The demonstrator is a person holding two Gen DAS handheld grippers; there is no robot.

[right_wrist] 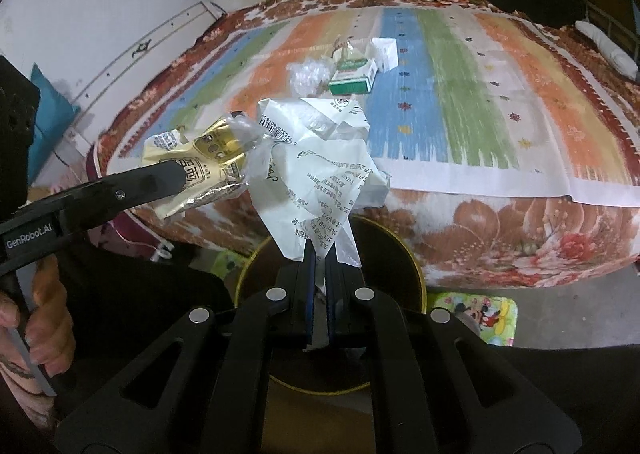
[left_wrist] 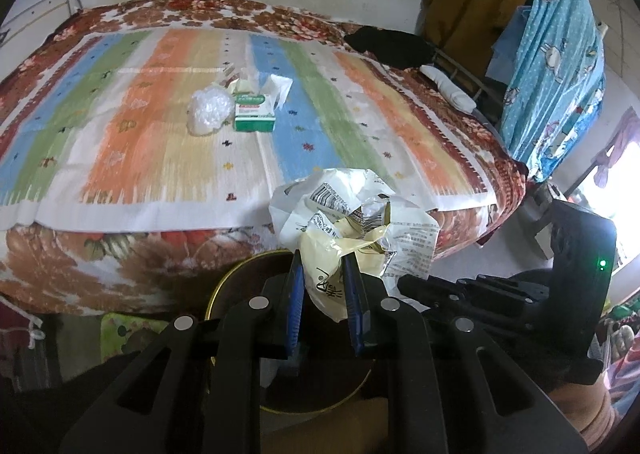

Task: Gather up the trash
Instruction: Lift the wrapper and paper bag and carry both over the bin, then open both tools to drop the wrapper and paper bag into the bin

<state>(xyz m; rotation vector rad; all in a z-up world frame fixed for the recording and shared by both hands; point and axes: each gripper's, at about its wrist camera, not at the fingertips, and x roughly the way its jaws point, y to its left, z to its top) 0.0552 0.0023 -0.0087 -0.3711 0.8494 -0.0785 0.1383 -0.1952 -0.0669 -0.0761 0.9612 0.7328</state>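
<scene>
My left gripper is shut on a cream-yellow wrapper, squeezed between its blue pads. The right wrist view shows that gripper coming in from the left, with the gold-printed wrapper sticking out of it. My right gripper is shut on a crumpled white printed wrapper, which the left wrist view shows as a white wad beside the yellow one. Both wrappers hang over a dark round bin with a yellow rim. A green-and-white box and crumpled clear plastic lie on the bed.
The bed carries a striped cover over a floral blanket. A white paper piece lies by the box. A black cloth sits at the far corner, and a blue curtain hangs on the right. A cartoon mat lies on the floor.
</scene>
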